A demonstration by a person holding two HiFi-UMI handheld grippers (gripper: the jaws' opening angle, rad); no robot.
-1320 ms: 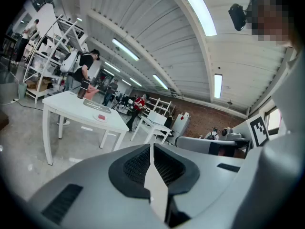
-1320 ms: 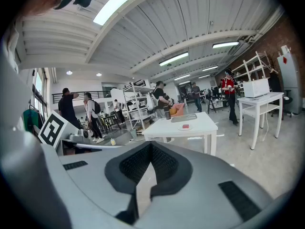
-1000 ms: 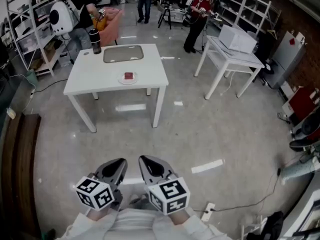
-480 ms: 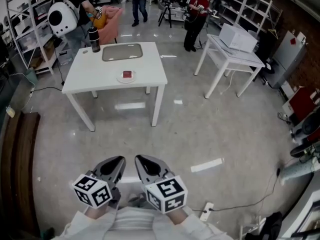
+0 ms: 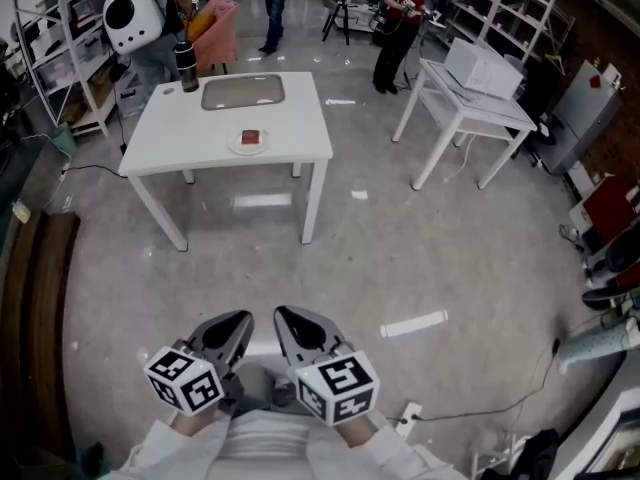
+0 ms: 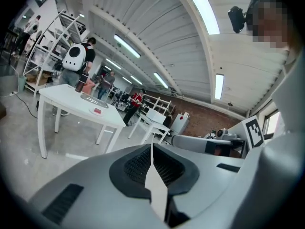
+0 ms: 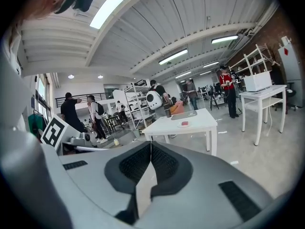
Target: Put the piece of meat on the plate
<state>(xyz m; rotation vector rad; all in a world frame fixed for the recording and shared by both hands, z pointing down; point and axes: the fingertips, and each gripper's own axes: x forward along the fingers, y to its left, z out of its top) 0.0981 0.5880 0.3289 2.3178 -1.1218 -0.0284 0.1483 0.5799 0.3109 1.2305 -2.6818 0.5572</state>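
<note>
The table [image 5: 200, 133] had shifted only slightly in my head view, so I was still well short of it. On it, the meat [image 5: 252, 137] already sat on the plate [image 5: 234, 145]. My left gripper [image 5: 232, 330] was closing on nothing, and the right gripper [image 5: 300, 326] stayed shut and empty.

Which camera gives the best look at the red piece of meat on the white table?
The head view: it looks down on the meat, lying on its plate on the table. Both gripper views show it only as a tiny red speck, far off and nearly side-on.
</note>
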